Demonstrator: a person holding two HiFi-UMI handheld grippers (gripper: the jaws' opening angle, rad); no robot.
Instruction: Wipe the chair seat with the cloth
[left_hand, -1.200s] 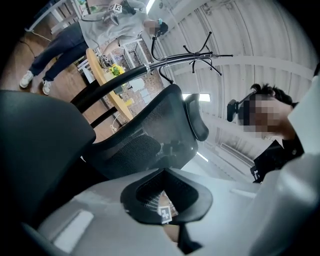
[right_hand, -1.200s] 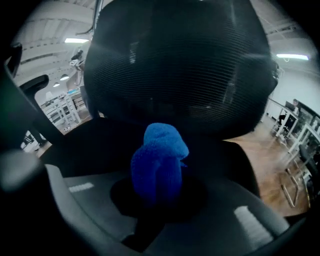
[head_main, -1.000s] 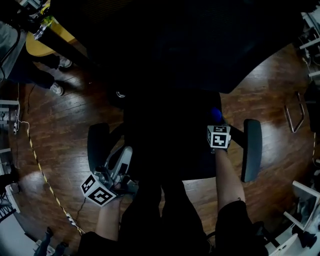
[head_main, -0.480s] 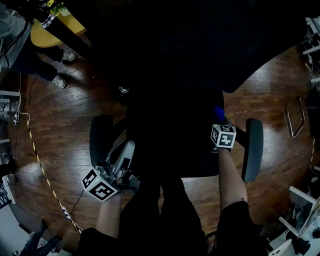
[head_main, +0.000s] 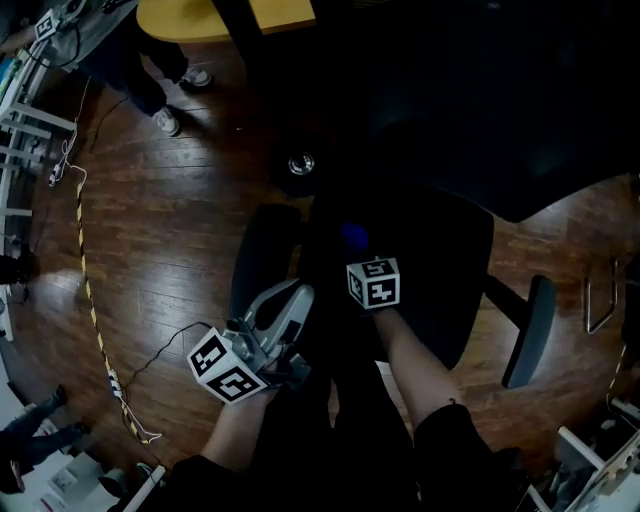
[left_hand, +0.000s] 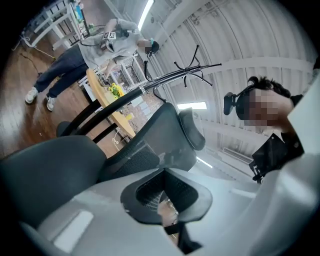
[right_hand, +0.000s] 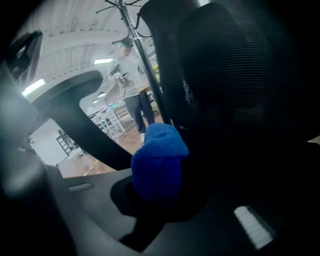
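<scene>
Big dark office chair (head_main: 470, 130) fills the space ahead of both tools, its seat (head_main: 440, 250) lying right under the right tool (head_main: 358, 258), its mesh backrest (right_hand: 235, 75) rising just beyond the tip. And there's the blue cloth (right_hand: 157, 160), bunched up and clenched in the right tool's jaws, a fat wad poking past them and down at the seat's left part. Looks like fluffy, soft, light stuff; I'd judge it squashes easily and drags on the upholstery rather than sliding. Gripping it across the bunched middle, as here, seems right: enough wad sticks out to meet the seat before the jaws do. Left tool (left_hand: 165, 172) hangs off to the left, beside the armrest (head_main: 262, 260), jaws together on nothing.
</scene>
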